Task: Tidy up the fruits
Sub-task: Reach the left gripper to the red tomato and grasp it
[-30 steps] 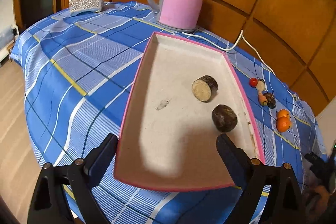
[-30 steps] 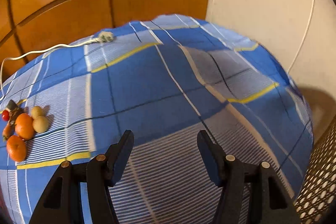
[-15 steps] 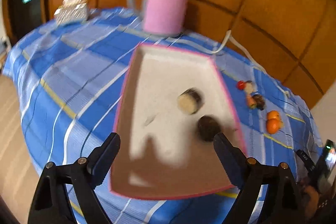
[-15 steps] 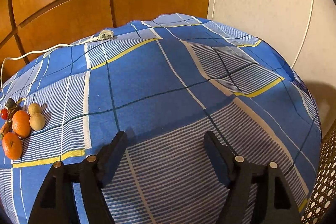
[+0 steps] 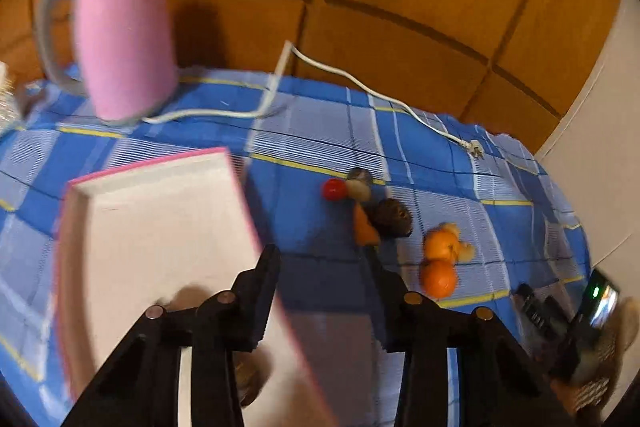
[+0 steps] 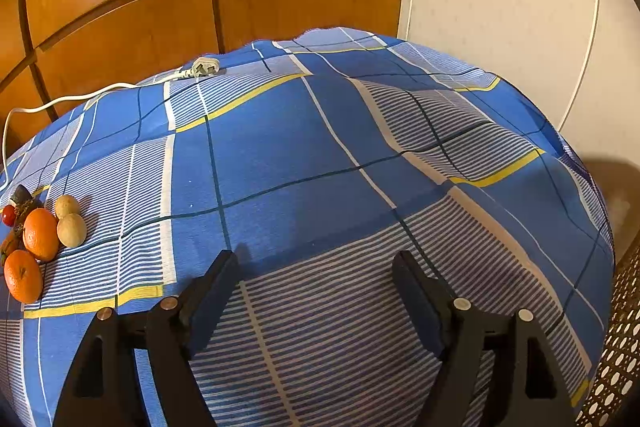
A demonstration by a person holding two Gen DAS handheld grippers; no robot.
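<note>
Left gripper swung from tray toward fruits, closing

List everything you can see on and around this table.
Tablecloth: one, blue plaid, covers the table.
Kettle: one, pink, back left, blurred.
Cord: one, white, from the kettle to a loose plug.
Tray: one, white with pink rim, left of the fruit.
Oranges: two, orange, in the fruit cluster.
Beige fruits: two, beside the oranges.
Red fruit: one, cluster's far end.
Dark fruit: one, brown, mid-cluster.
Left gripper: black, jaws just closing, nothing gripped.
Right gripper: black, jaws just opening, empty, over bare cloth.
</note>
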